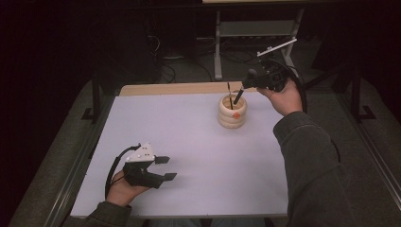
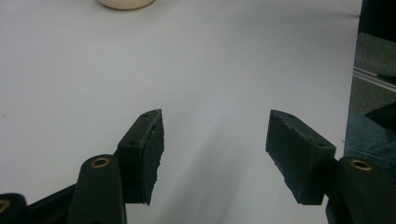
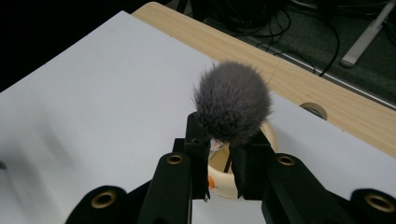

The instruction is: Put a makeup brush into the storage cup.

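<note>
A makeup brush with a fluffy grey head (image 3: 232, 102) is pinched near its ferrule by my right gripper (image 3: 219, 144), which is shut on it. In the high view the right gripper (image 1: 248, 79) hovers up and to the right of a cream ribbed holder (image 1: 232, 113). The brush's black handle (image 1: 238, 96) slants down into the holder's mouth. Another thin dark stick (image 1: 229, 94) stands in the holder. My left gripper (image 1: 169, 168) rests low at the table's front left, open, with nothing between its pads (image 2: 144, 154). The holder's base (image 2: 125, 3) shows far ahead of it.
The white tabletop (image 1: 189, 137) has a wooden strip (image 1: 175, 88) along its far edge, with a round hole (image 3: 314, 108) in it. A metal stand (image 1: 255, 33) and cables lie on the dark floor beyond. The person's right sleeve (image 1: 307, 161) crosses the table's right side.
</note>
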